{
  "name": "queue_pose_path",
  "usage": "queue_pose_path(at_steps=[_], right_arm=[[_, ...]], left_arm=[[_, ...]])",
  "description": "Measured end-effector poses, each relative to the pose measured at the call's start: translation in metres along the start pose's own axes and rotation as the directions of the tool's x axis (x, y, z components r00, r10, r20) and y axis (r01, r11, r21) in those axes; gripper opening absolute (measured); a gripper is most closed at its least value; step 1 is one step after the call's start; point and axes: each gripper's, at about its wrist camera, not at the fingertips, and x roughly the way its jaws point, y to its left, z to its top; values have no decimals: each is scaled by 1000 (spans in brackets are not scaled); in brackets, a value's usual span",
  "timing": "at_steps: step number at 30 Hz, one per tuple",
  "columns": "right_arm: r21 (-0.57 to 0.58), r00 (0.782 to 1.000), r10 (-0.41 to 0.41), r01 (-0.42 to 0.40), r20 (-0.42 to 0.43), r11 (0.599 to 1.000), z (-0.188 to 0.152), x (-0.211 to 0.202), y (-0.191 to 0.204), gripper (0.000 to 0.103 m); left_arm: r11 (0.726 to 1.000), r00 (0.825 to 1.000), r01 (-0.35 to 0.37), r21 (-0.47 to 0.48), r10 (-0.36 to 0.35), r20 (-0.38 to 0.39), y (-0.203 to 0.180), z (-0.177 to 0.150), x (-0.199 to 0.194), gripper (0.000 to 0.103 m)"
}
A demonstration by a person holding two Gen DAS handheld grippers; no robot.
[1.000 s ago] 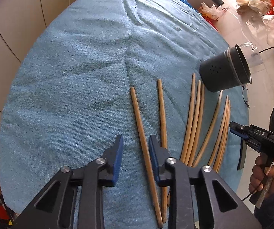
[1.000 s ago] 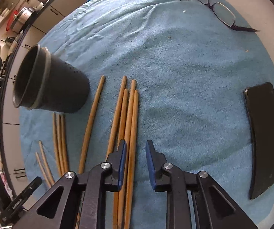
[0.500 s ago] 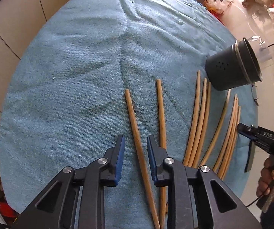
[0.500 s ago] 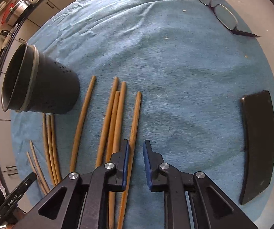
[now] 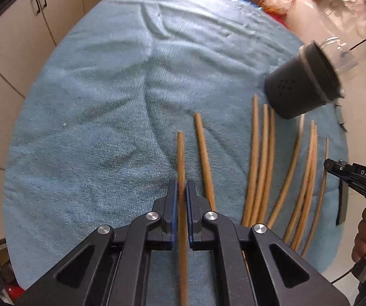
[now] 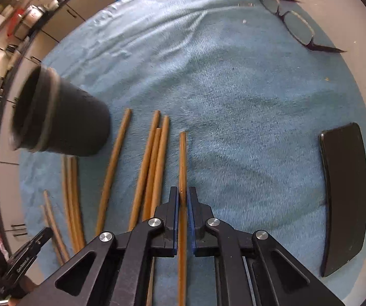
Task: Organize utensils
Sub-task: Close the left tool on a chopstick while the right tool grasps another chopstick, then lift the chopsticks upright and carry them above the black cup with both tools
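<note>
Lengthwise, each gripper's jaws clenched on a chopstick (image 5: 181, 163) (image 6: 182, 163), tips pointing forward

Matt wooden chopsticks (image 5: 261, 158) lie on a ribbed blue terry-cloth towel (image 5: 101, 117); the perforated holder (image 5: 300, 89) looks matt black; the phone (image 6: 343, 193) glossy.

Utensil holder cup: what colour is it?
Dark grey, almost black, with small perforations in its wall; the utensil holder cup shows best in the left wrist view.

Left gripper (image 5: 181, 193) and right gripper (image 6: 182, 199) fingers clamped.
</note>
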Motion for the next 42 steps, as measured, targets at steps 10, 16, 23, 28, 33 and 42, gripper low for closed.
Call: queue_pose_path(at_steps=[10, 16, 23, 28, 33, 42], right_arm=[[-86, 965, 107, -89, 239, 992, -53, -79, 4, 7], [-147, 928, 152, -107, 340, 983, -86, -127, 11, 7], [-170, 897, 176, -115, 405, 979, -111, -151, 20, 7], [-157, 877, 181, -123, 446, 980, -124, -164, 23, 7], [-142, 861, 182, -129, 475, 981, -133, -175, 22, 7], [-113, 837, 171, -131, 520, 985, -145, -194, 20, 7]], left_arm=[[995, 972, 85, 57, -95, 214, -4, -11, -85, 6], [990, 953, 104, 93, -126, 274, -10, -14, -119, 6], [986, 940, 112, 124, -145, 309, -7, -27, -148, 6], [983, 932, 116, 144, -158, 325, -6, -31, -160, 6], [979, 925, 121, 162, -171, 339, -5, -31, -170, 6], [971, 910, 133, 200, -200, 364, -7, -27, -186, 6]])
